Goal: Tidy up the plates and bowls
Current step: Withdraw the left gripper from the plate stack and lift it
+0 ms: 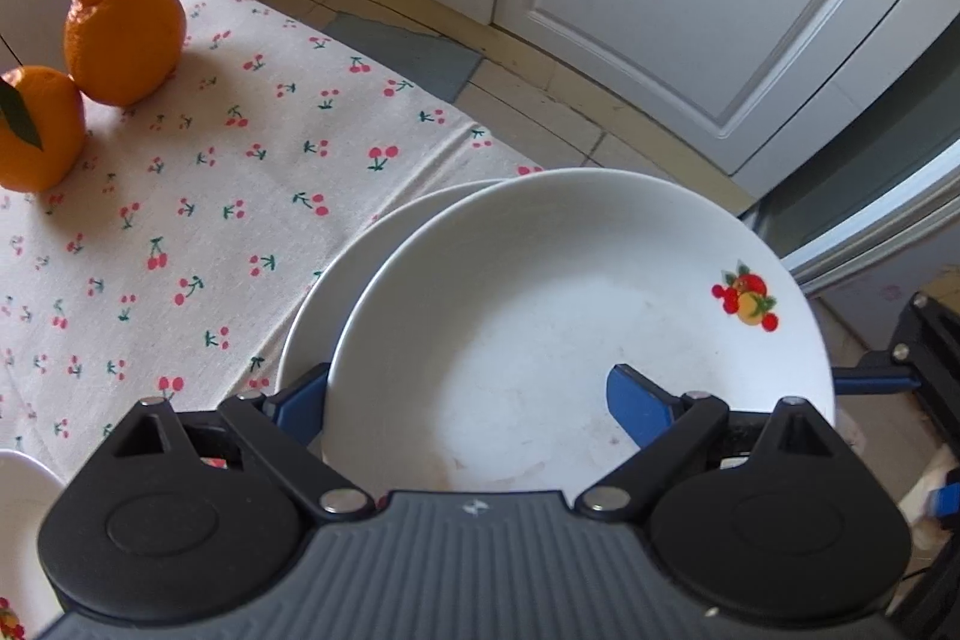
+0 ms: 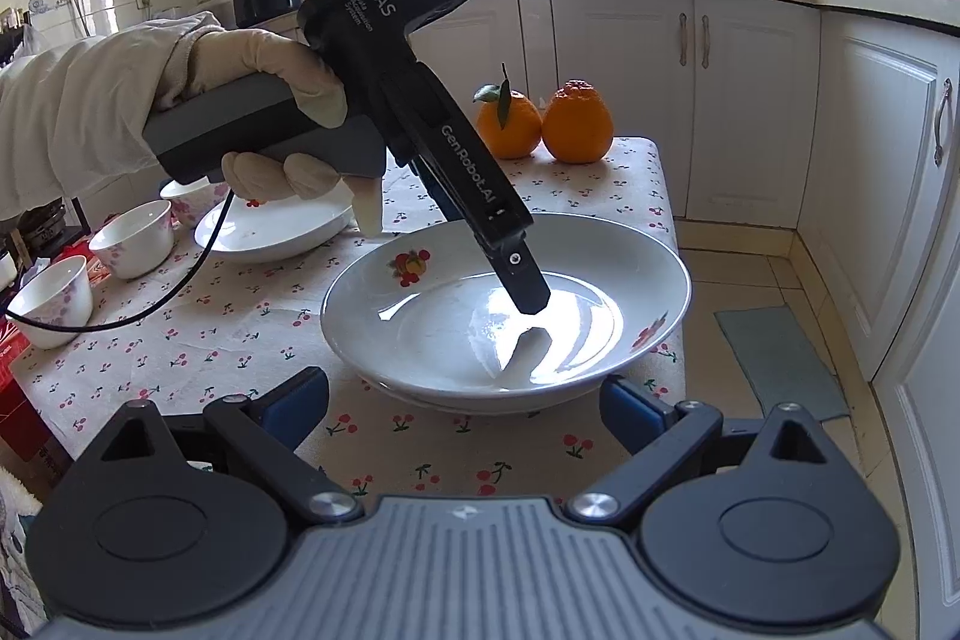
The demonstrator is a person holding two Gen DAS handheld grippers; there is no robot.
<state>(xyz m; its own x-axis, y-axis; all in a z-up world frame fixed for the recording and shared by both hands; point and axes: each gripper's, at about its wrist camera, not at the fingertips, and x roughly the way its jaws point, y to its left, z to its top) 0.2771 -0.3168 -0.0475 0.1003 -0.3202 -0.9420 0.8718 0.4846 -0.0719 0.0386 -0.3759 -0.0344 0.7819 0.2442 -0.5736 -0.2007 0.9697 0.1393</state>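
A white plate with a fruit print (image 1: 558,316) lies on top of another white plate (image 1: 354,274) near the table's right edge. My left gripper (image 1: 468,400) is open, one blue finger (image 1: 636,406) inside the top plate and the other (image 1: 300,400) outside its rim. In the right wrist view the stacked plates (image 2: 456,340) sit on the cherry-print cloth, and the left gripper (image 2: 528,286) reaches down into the top one. My right gripper (image 2: 465,409) is open and empty, just in front of the stack. A third plate (image 2: 270,232) and three small bowls (image 2: 135,238) stand at the left.
Two oranges (image 2: 546,124) stand at the table's far end; they also show in the left wrist view (image 1: 123,34). White cabinets (image 2: 750,100) and tiled floor (image 2: 768,280) lie to the right. A cable (image 2: 120,316) trails over the cloth. A red box (image 2: 15,400) is at the left edge.
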